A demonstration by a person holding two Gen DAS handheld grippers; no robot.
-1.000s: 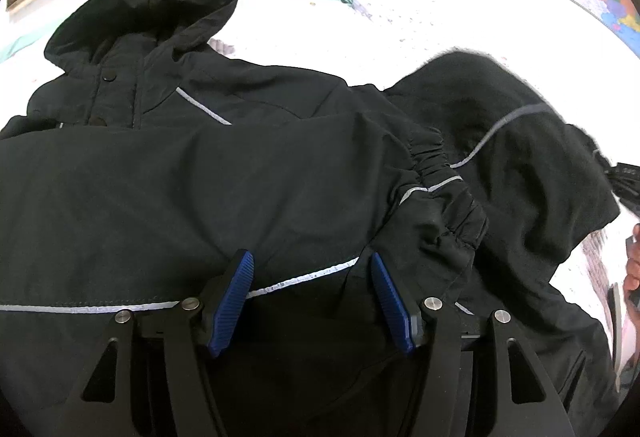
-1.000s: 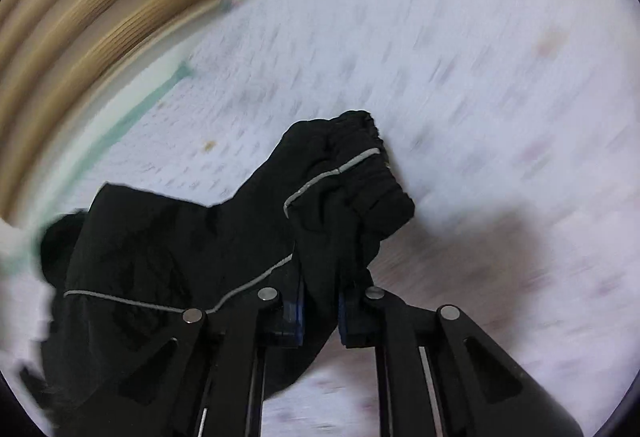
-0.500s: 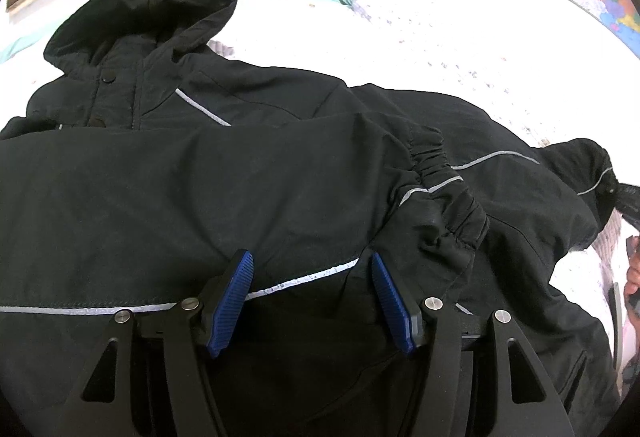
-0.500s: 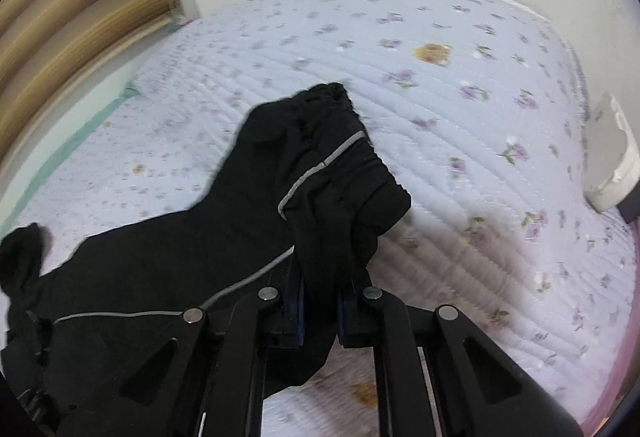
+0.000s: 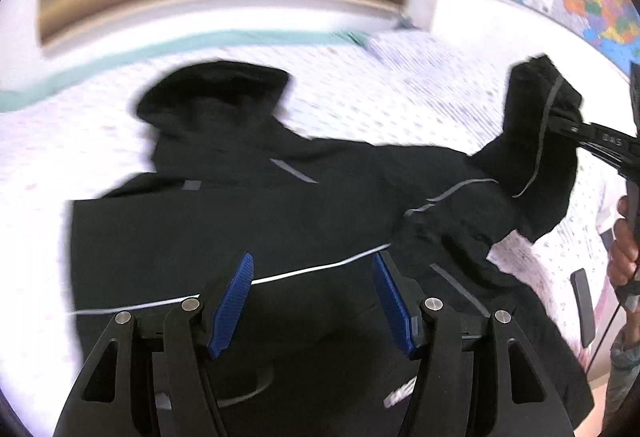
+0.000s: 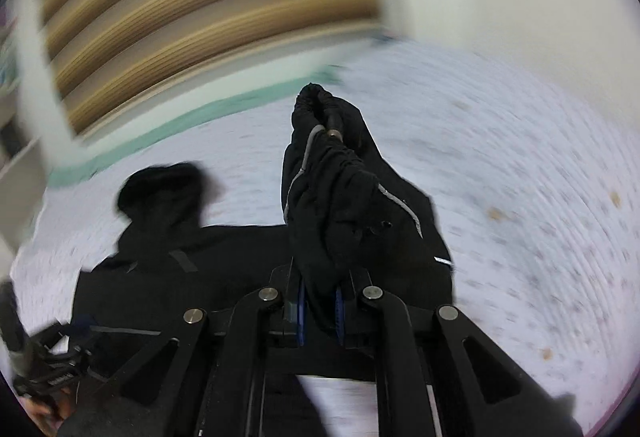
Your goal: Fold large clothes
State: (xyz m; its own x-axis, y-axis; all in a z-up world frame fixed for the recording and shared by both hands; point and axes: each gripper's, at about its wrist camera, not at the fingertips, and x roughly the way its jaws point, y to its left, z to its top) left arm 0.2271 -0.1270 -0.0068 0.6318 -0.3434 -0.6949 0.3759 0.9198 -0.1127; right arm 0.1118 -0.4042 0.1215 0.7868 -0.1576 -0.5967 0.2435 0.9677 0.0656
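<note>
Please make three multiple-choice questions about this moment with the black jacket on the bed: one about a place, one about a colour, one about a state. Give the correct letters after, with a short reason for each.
1. Where is the hood of the black jacket?
A. Lying on the floral bedspread
B. Between the left jaws
C. Hanging on the wall

2. What colour are the pads of the left gripper?
A. Red
B. Blue
C. Yellow

3. What is the state of the right gripper?
A. Open and holding nothing
B. Shut on the sleeve
C. Resting flat on the bed

Answers:
1. A: the hood lies on the bedspread at the far end of the jacket.
2. B: both pads show blue in the left wrist view.
3. B: black sleeve fabric is pinched between the nearly closed jaws and rises above the jacket.
</note>
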